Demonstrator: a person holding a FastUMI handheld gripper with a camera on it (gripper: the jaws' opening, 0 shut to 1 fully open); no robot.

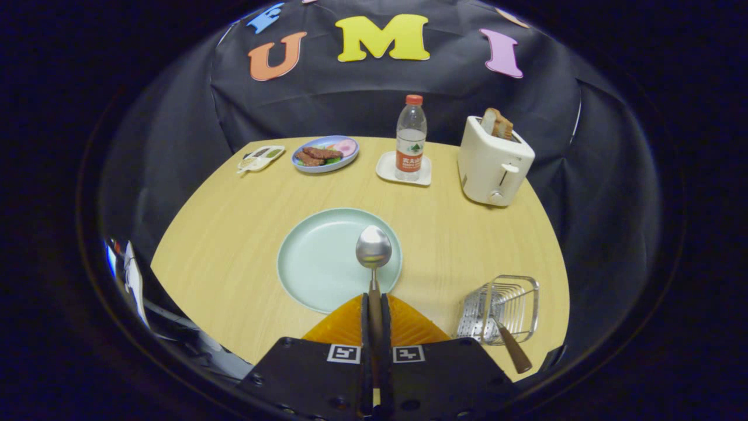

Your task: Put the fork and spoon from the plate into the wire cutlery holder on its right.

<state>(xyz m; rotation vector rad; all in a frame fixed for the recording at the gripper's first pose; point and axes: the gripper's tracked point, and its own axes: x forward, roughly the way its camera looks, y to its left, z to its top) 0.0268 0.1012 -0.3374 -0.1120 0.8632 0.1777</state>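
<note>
claw (374, 304) clenched on spoon (373, 248) handle, both fingers pressing it; spoon bowl sticks out at 12 o'clock of the fingers, over the right part of the plate (318, 263); plate on desk (234, 234) just ahead of claw; wire holder (507, 307) at 3 o'clock of the plate, near desk edge; fork (513, 348) already in the holder, brown handle leaning out toward 5 o'clock; toaster (494, 164) with bread at 1 o'clock beyond; bottle (411, 137) on a coaster at 12 o'clock; food dish (325, 154) at 11 o'clock

The spoon (373, 257) handle is hidden between the claw's (374, 304) closed fingers.
</note>
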